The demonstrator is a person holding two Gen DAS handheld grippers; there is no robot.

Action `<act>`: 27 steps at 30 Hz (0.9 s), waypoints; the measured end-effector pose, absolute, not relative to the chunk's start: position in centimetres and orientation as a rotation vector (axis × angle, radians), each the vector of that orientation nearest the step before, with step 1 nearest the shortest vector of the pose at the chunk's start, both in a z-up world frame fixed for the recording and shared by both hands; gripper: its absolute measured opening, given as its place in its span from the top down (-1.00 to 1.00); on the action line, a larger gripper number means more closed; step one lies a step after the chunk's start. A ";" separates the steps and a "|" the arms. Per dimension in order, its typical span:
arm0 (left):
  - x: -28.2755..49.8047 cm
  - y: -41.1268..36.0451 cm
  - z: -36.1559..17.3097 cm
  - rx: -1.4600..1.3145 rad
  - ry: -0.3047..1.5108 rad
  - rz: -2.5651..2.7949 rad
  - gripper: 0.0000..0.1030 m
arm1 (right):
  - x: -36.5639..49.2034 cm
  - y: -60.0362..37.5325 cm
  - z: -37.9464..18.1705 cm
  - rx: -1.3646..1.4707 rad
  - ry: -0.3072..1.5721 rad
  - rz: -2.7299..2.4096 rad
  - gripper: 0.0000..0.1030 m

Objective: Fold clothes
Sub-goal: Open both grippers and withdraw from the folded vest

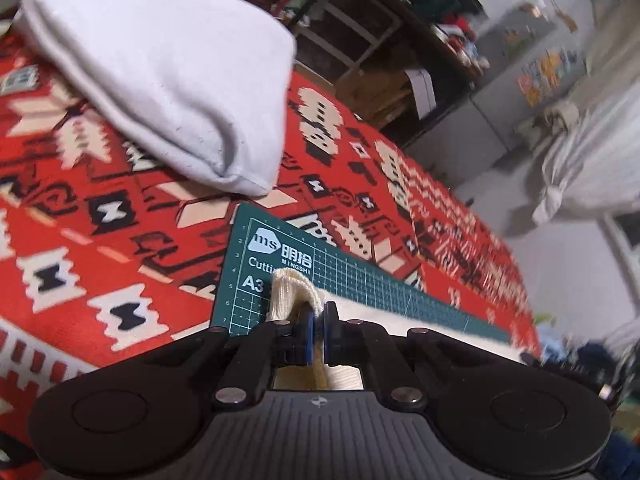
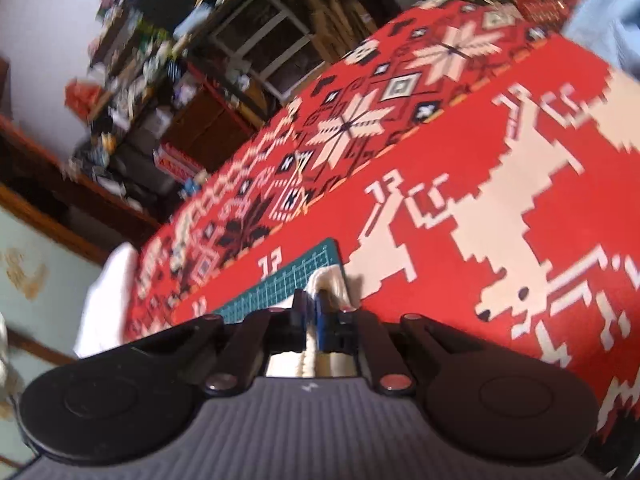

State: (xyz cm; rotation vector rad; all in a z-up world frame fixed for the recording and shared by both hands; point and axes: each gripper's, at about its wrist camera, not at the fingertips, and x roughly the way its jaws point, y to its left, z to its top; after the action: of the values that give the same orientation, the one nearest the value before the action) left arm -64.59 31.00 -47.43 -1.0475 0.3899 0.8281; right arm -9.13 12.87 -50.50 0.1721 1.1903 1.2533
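A cream knitted garment [image 1: 289, 292] lies over a green cutting mat [image 1: 340, 276] on the red patterned cloth. My left gripper [image 1: 319, 320] is shut on a bunched edge of it near the mat's "A3" corner. In the right wrist view my right gripper [image 2: 314, 308] is shut on another cream edge [image 2: 330, 280] at the mat's far corner [image 2: 288, 280]. Most of the garment is hidden under both grippers. A folded white garment [image 1: 160, 68] rests on the cloth to the upper left of the left gripper.
The red patterned cloth [image 2: 460, 200] covers the whole work surface. Cluttered dark shelves [image 2: 160, 72] stand beyond its far edge. A white cloth [image 2: 108, 300] hangs off the surface's left side. Pale fabric [image 1: 592, 160] hangs at the right in the left wrist view.
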 end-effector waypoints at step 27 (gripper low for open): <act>-50.5 24.4 -44.9 -0.559 0.467 0.796 0.75 | -27.8 17.6 -45.3 -0.338 0.661 1.452 0.99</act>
State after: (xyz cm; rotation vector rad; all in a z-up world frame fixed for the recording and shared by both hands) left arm -50.48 24.43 -44.86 -0.5588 0.4668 0.7957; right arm -27.78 17.61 -45.34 -0.3377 0.6605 1.4525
